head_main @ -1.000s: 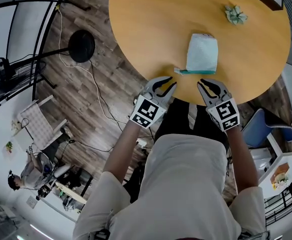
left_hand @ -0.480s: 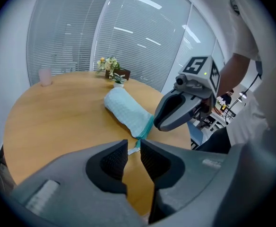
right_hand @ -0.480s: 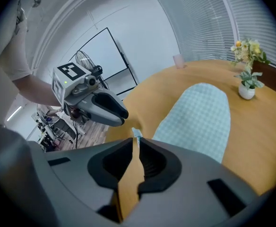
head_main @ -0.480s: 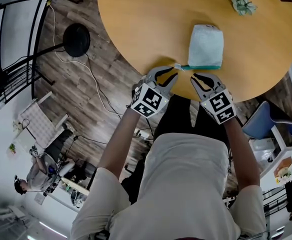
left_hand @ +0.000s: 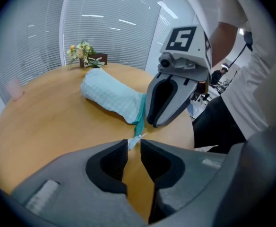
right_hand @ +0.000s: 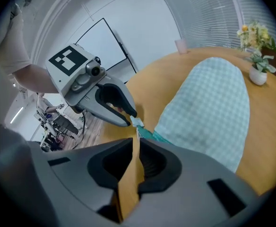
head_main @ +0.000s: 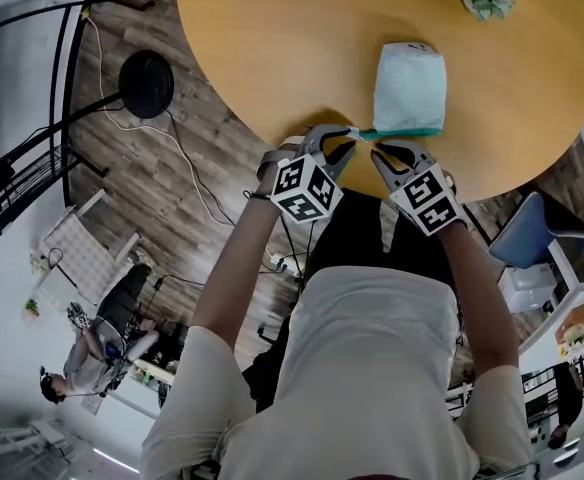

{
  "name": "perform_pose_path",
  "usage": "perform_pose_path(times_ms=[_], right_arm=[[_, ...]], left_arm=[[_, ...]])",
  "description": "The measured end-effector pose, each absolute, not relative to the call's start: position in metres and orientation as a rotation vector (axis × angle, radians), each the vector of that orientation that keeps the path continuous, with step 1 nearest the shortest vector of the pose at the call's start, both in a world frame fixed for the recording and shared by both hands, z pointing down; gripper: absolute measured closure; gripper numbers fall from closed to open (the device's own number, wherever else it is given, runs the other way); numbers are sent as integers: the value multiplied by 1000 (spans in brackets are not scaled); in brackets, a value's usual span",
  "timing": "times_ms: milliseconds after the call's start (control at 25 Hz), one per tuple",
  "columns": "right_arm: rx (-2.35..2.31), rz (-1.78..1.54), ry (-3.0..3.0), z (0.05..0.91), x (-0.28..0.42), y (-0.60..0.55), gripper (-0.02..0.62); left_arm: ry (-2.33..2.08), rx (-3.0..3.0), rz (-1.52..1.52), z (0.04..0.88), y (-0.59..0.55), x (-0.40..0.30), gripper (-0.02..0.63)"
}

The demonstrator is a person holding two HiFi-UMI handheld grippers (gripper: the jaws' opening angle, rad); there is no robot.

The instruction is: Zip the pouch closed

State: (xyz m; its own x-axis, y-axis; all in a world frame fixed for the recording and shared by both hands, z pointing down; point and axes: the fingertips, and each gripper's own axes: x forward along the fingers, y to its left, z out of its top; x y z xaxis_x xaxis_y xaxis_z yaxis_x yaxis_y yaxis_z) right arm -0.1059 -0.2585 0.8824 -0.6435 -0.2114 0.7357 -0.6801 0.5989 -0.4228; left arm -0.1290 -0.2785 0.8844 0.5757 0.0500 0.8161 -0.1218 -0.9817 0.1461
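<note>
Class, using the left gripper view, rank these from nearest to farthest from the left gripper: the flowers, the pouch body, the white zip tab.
1. White zip tab: right at the left gripper's jaw tips.
2. Pouch body: lying just beyond the tab, centre-left.
3. Flowers: at the far side, upper left.

Pouch (head_main: pixel 408 86) pale mint-white check, teal zip edge (head_main: pixel 407 132), white tab (left_hand: pixel 133 142). Table (head_main: pixel 272 38) orange-tan. L gripper (head_main: pixel 344 138) & R gripper (head_main: pixel 378 154) grey, blk pads, b/w square markers. Floor (head_main: pixel 172 198) dk brown wood.
</note>
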Motion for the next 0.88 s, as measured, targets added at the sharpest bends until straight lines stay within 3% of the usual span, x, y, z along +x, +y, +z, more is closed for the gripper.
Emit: perform_pose_path(times_ms=[320,880], right_arm=[[709,868,-2163,895,-108,-263,552],[718,858,-2177,901,-114,-262,554]], left_arm=[[-39,2620,1423,895,-280,-129,560],[-71,2474,1163,886,-269,-123,577]])
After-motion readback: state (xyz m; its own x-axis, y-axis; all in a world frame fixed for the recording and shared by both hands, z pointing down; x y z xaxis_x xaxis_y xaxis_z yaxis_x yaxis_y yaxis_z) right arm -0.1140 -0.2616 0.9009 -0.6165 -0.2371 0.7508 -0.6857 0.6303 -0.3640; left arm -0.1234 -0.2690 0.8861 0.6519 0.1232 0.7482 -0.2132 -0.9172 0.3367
